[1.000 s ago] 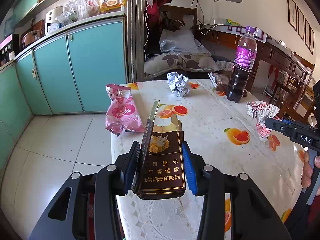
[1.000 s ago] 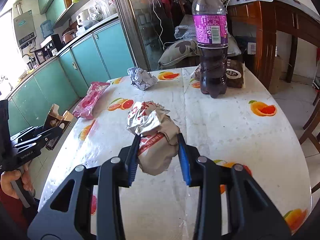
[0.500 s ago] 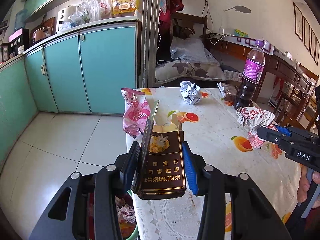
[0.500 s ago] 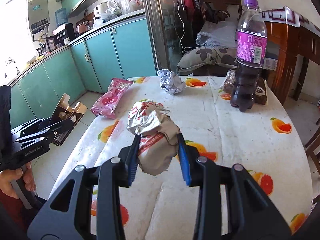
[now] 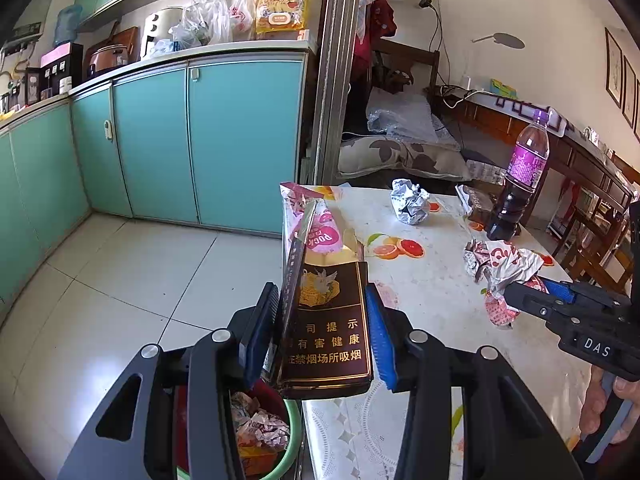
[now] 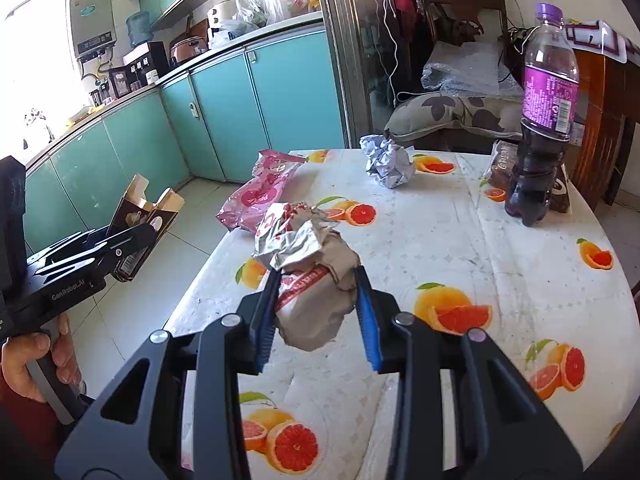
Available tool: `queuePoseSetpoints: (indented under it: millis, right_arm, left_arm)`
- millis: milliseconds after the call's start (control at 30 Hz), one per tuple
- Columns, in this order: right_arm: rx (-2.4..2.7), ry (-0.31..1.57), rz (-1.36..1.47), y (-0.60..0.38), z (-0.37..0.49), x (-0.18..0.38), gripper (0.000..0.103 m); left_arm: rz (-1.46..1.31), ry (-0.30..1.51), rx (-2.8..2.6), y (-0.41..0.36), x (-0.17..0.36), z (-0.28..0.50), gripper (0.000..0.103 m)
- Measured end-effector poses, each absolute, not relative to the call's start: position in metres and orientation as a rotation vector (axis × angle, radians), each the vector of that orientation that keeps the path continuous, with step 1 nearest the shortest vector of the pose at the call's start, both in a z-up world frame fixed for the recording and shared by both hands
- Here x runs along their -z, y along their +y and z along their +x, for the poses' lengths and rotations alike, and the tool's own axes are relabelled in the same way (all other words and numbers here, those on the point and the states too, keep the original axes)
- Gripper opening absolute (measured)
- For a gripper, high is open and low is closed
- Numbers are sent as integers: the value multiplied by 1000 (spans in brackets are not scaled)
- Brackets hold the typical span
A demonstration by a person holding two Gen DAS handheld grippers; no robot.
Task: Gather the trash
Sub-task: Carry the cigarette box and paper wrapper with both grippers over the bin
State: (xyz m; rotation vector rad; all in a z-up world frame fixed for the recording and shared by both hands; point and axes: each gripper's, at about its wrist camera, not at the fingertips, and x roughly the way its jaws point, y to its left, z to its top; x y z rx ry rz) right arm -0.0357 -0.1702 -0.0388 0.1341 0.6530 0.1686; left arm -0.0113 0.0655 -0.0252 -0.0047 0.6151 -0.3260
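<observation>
My left gripper (image 5: 318, 332) is shut on a dark brown cigarette carton (image 5: 326, 340) with gold lettering, held past the table's left edge above a green trash bin (image 5: 264, 436) with crumpled wrappers inside. In the right wrist view the left gripper (image 6: 132, 236) holds that carton (image 6: 146, 210) over the floor. My right gripper (image 6: 316, 312) is shut on a crumpled paper food wrapper (image 6: 312, 280) above the table (image 6: 460, 240). That wrapper (image 5: 502, 264) and the right gripper (image 5: 532, 292) also show at the right of the left wrist view.
On the fruit-print tablecloth lie a pink snack bag (image 6: 262, 190), a crumpled foil ball (image 6: 386, 160), a purple-labelled drink bottle (image 6: 542, 120) and a brown packet (image 6: 502, 164) behind it. Teal cabinets (image 5: 200, 140) line the left wall above white floor tiles. Wooden chairs (image 5: 592, 240) stand at right.
Both grippers have moved left with their loads. The carton has gone from over the table to past its edge, and the trash bin has come into view beneath it.
</observation>
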Motion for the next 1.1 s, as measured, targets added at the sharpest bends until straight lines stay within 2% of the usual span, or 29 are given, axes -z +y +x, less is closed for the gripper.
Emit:
queuePoseSetpoints:
  millis: [467,1100]
  right_arm:
    - [-231,666,115,-137,-33,37,35]
    - [-334,706,127,-101,-30,50,35]
  left_arm:
    - [-16,649,285,88,36,-7,41]
    - [-114,738,107,166,64,8,42]
